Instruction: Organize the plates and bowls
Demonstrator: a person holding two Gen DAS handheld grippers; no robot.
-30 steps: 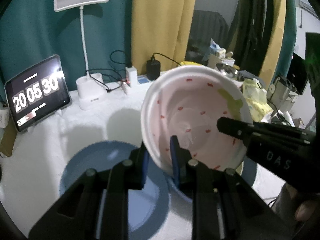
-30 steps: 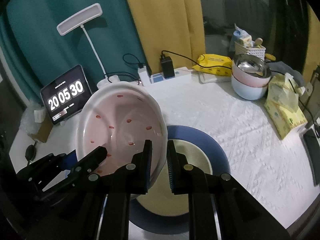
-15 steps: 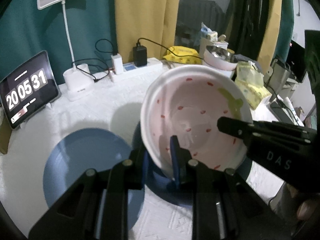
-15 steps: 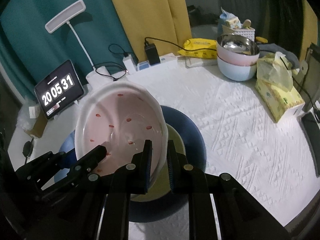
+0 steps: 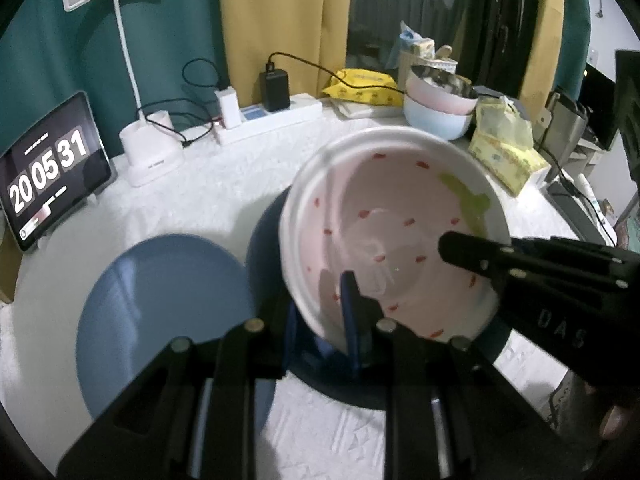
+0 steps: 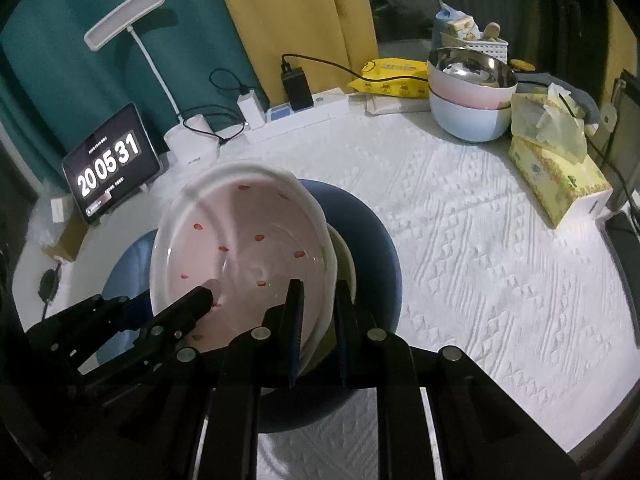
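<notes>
White quilted cloth covers the counter (image 6: pixel 480 240), with teal and yellow curtains behind it and a tablet clock (image 6: pixel 110 170), a desk lamp (image 6: pixel 128 28) and a power strip (image 6: pixel 304 114) along the back edge. At the far right a steel bowl sits nested in a pink bowl and a pale blue one, the stacked bowls (image 6: pixel 472 96) just beside a yellow tissue box (image 6: pixel 556 172).

I hold the pink plate (image 5: pixel 400 232) with red flecks between both tools, tilted so its face turns toward me. My left hand-held gripper (image 5: pixel 320 320) has its jaws drawn close together and clamped on the plate's near rim, one blue pad inside the plate and the other behind it. My right hand-held gripper (image 6: pixel 316 312) is likewise nearly closed and pinches the rim on the opposite side; in the left wrist view it reaches in from the right, its finger lying across the plate's inner face.

Directly beneath the tilted plate lies a dark blue plate (image 6: pixel 372 240) with a cream-coloured centre. I cannot tell whether the pink plate's lower edge touches it. A lighter blue plate (image 5: pixel 160 312) lies flat on the counter just beside the dark one, to the left of my left tool.
</notes>
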